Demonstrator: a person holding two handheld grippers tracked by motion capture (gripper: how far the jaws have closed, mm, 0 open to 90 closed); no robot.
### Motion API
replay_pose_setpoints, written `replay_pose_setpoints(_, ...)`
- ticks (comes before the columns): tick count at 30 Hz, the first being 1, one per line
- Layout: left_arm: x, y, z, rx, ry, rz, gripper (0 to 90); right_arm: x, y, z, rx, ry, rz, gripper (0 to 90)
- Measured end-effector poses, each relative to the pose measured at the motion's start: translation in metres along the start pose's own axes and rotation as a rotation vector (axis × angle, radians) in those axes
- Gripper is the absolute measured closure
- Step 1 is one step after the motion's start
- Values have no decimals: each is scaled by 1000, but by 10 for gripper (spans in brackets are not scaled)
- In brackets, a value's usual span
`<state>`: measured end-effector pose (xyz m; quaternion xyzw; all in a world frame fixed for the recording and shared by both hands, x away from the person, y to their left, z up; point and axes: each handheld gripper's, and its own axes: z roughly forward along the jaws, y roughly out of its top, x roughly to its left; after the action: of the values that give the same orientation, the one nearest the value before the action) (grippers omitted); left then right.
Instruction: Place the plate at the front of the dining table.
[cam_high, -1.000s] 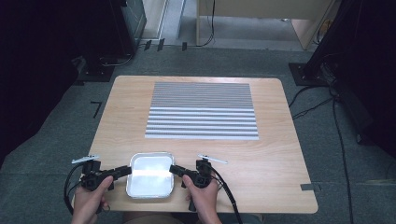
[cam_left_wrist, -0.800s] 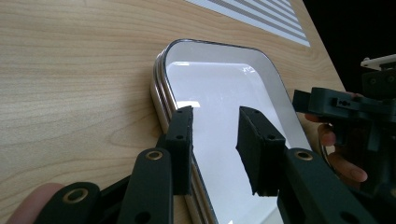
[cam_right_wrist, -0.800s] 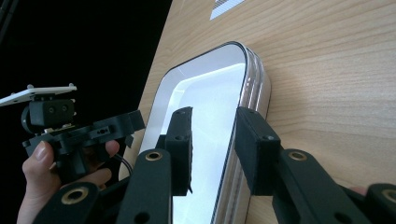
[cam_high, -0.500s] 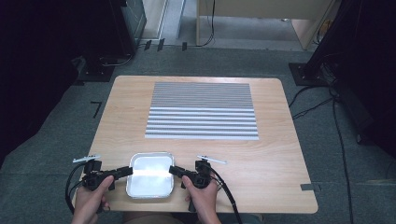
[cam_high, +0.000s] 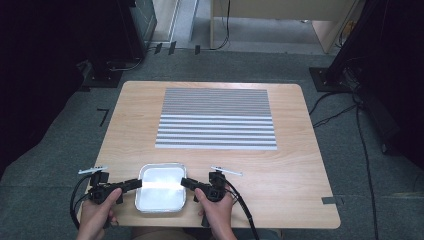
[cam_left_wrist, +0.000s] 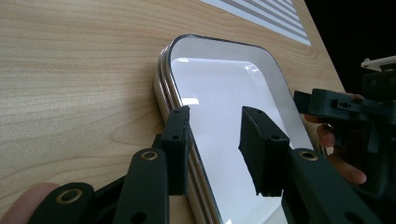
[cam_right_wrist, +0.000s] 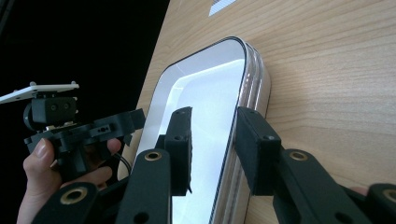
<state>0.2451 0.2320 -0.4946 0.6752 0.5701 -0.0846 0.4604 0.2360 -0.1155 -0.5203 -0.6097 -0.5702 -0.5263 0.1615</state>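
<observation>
A stack of white metal trays (cam_high: 161, 200) lies flat at the table's near edge. My left gripper (cam_high: 139, 183) lies level at its left side. In the left gripper view the gripper (cam_left_wrist: 214, 135) straddles the tray (cam_left_wrist: 219, 79) rim: one jaw is beside the outer wall, the other over the white inside with a gap. Its jaws have just been opening with the rim between them. My right gripper (cam_high: 183, 183) mirrors this at the right side. Seen from the right gripper view (cam_right_wrist: 212, 135), it also straddles the tray (cam_right_wrist: 205, 84) rim, with its inner pad apart from the rim.
A grey and white striped mat (cam_high: 216, 119) covers the far middle of the wooden table (cam_high: 300, 190). Dark stands and cables ring the table on the floor. A hand holds each gripper at the near edge.
</observation>
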Motion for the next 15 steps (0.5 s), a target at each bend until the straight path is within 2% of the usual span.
replay_pose_setpoints(5,3,0,0,-3,-24,-17,629,0,0,0,3,2,-9,688)
replay_pose_setpoints(15,2,0,2,-17,-24,-14,624,2,1,-6,-22,36,14,690)
